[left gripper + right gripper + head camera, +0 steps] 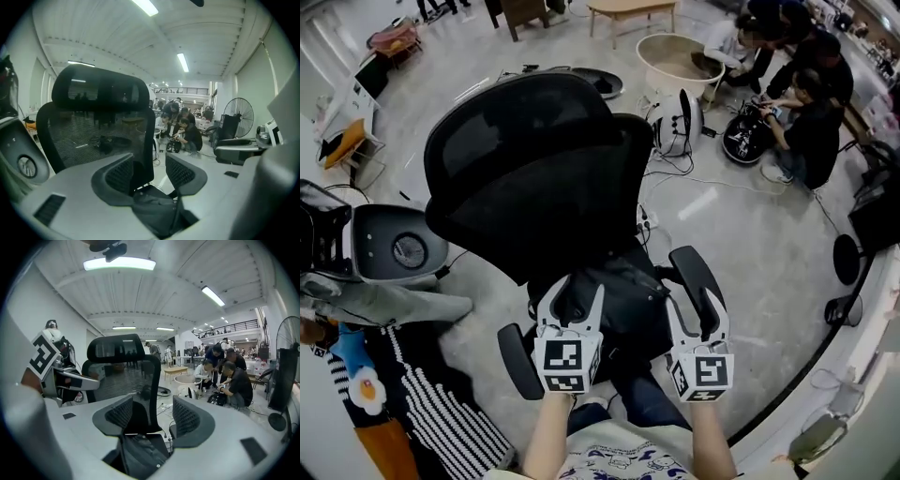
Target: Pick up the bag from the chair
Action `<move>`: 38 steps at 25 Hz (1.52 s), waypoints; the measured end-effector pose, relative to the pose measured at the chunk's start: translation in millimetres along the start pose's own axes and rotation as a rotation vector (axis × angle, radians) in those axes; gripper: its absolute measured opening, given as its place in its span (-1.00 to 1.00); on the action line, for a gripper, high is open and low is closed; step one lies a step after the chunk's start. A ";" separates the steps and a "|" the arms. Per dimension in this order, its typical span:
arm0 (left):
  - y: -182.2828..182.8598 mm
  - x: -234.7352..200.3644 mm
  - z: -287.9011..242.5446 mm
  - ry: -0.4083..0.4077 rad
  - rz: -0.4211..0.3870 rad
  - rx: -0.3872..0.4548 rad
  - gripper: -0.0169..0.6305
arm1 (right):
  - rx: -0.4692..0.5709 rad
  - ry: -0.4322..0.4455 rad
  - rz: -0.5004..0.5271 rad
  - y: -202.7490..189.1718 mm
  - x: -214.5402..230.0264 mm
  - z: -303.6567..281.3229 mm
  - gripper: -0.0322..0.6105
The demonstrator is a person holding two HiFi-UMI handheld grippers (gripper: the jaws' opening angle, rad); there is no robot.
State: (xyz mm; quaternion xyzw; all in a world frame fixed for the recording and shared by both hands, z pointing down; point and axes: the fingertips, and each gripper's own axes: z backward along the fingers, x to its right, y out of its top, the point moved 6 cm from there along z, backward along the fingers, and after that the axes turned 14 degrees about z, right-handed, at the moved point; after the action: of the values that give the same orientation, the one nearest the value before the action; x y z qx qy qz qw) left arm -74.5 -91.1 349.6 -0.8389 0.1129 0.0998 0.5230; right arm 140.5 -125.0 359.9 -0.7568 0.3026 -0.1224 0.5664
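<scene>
Both forearms reach forward from the near edge, side by side. The left forearm (pixel 548 433) carries the left gripper (pixel 573 302), and the right forearm (pixel 710 442) carries the right gripper (pixel 700 319), near it on the right. Each gripper points away and a little down, with its marker cube facing up. The jaws of both stand apart and press on nothing.

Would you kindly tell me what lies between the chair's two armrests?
The bag lies there, between the left armrest and the right armrest; the head view shows it.
</scene>
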 end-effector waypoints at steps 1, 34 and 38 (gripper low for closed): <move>-2.0 -0.7 -10.0 0.004 -0.004 -0.014 -0.26 | -0.007 0.010 -0.001 -5.2 3.5 -7.3 -0.06; -169.7 -118.4 -204.2 -0.120 -0.074 -0.433 -0.21 | -0.324 -0.056 -0.189 -223.8 -50.6 -131.5 -0.04; -195.7 -137.3 -226.1 -0.137 -0.070 -0.497 -0.20 | -0.375 -0.115 -0.232 -259.4 -54.3 -139.5 -0.04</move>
State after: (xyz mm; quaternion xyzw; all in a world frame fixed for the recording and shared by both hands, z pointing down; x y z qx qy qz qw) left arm -136.9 -199.2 654.0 -0.9363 0.0201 0.1627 0.3105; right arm 106.9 -156.4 655.9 -0.8843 0.1981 -0.0851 0.4141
